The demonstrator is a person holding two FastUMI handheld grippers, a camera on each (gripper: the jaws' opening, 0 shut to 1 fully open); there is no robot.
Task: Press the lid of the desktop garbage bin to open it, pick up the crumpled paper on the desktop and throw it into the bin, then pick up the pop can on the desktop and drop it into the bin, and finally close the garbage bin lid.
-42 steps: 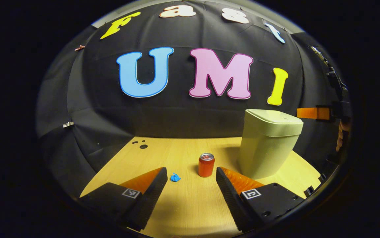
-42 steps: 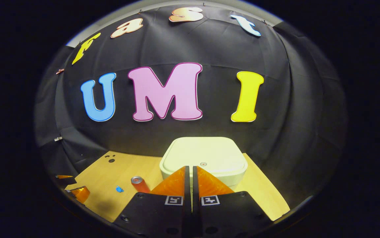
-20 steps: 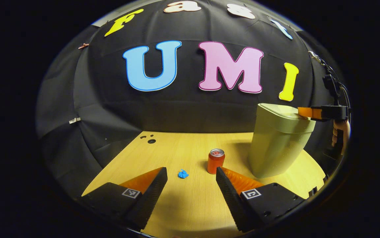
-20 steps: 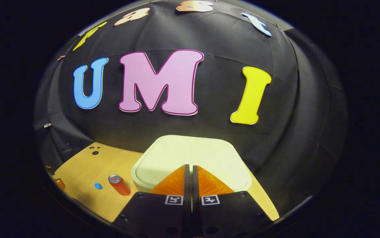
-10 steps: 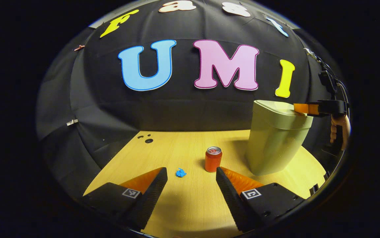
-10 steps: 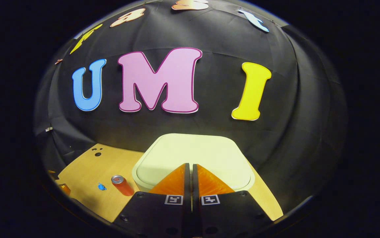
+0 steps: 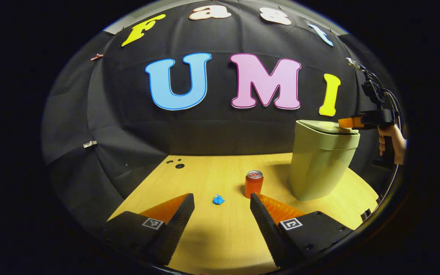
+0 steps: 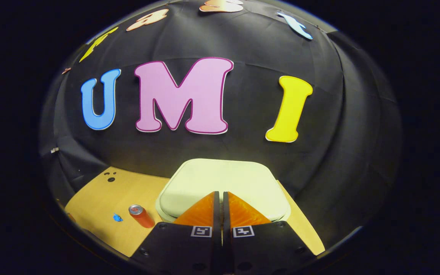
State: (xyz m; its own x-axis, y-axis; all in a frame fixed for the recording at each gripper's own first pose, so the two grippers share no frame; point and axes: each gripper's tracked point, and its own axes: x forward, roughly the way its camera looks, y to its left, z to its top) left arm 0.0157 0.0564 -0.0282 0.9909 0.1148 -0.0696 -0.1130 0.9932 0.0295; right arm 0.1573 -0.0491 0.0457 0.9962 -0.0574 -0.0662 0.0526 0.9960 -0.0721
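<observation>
Lid [image 8: 223, 183] now tilted under our clenched right claw [image 8: 220, 198], press registering; left claw [image 7: 221, 206] released near table's front edge

No readable text is found on the pop can [image 7: 254, 183], whose print is too small to be made out. Square black-and-white coded markers are borne by the left gripper [image 7: 222, 201] and the right gripper [image 8: 220, 198], but no words or numbers are carried.
</observation>
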